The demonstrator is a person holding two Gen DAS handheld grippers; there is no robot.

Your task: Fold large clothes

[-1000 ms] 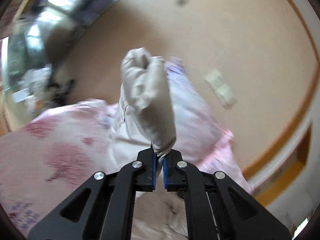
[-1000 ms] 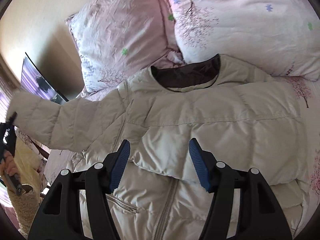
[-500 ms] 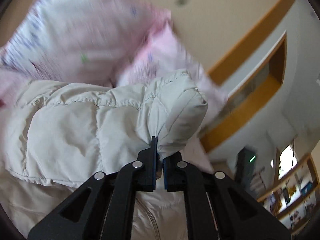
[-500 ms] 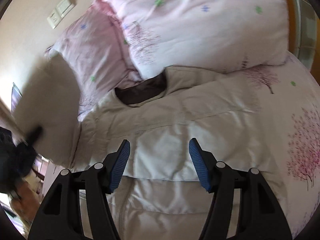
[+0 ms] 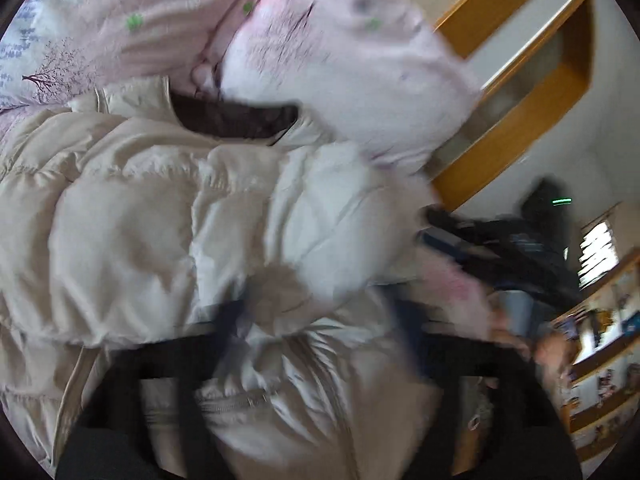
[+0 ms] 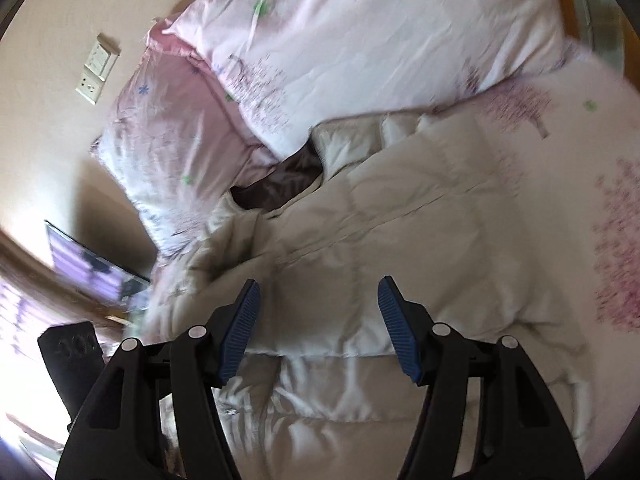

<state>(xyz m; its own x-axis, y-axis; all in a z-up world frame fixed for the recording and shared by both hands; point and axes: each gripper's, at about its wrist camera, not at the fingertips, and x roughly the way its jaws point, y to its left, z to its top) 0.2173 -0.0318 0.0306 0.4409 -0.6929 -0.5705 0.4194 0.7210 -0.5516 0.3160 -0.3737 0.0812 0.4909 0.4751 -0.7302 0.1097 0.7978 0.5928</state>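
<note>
A cream quilted down jacket (image 5: 140,216) with a dark brown collar lining lies on the bed, collar toward the pillows; it also shows in the right wrist view (image 6: 400,248). A sleeve is folded across its chest. My left gripper (image 5: 316,316) is motion-blurred, its jaws spread wide with the sleeve cuff lying loose between them. My right gripper (image 6: 318,320) is open and empty, hovering just above the jacket's middle.
Two pink floral pillows (image 6: 360,48) lie against the wall behind the collar. The pink floral bedsheet (image 6: 580,200) runs to the right. A wooden door frame (image 5: 520,92) and shelves stand beside the bed. A wall socket (image 6: 96,76) is at the upper left.
My left gripper swung the sleeve over onto the jacket's chest, then opened and let it go. My right gripper stayed open and turned slightly over the jacket.
</note>
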